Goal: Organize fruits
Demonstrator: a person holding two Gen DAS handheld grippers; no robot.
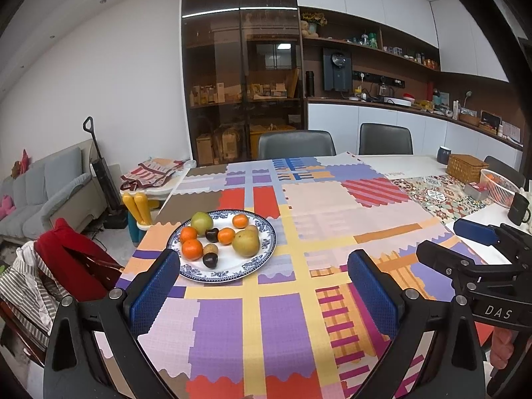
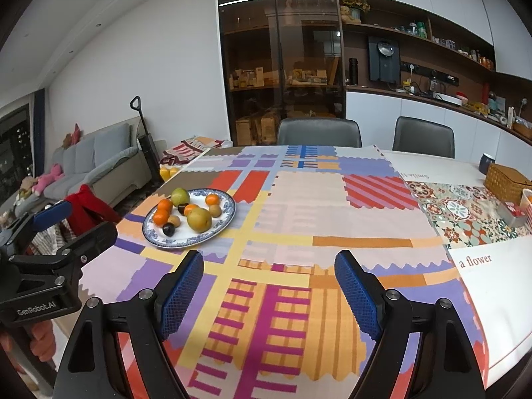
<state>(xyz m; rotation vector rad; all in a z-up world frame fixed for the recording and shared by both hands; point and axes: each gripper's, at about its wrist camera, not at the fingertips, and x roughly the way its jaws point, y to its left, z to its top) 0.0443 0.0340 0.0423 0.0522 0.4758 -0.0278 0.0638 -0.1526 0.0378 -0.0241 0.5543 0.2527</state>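
A blue-and-white plate point(image 1: 262, 252) sits on the patchwork tablecloth, left of centre; it also shows in the right wrist view point(image 2: 227, 211). It holds a green apple point(image 1: 201, 222), a yellow-green pear point(image 1: 246, 243), several oranges point(image 1: 192, 249), two dark plums point(image 1: 210, 260) and small brown fruits point(image 1: 210, 249). My left gripper point(image 1: 262, 286) is open and empty, just in front of the plate. My right gripper point(image 2: 269, 289) is open and empty over the cloth, to the right of the plate and apart from it.
Two grey chairs point(image 1: 296, 144) stand behind the table. At the far right are a wicker box point(image 1: 465, 166), a pink basket point(image 1: 498, 186), a dark mug point(image 1: 518, 209) and a dark cup point(image 1: 444, 154). A red garment point(image 1: 73, 259) hangs on a chair at left.
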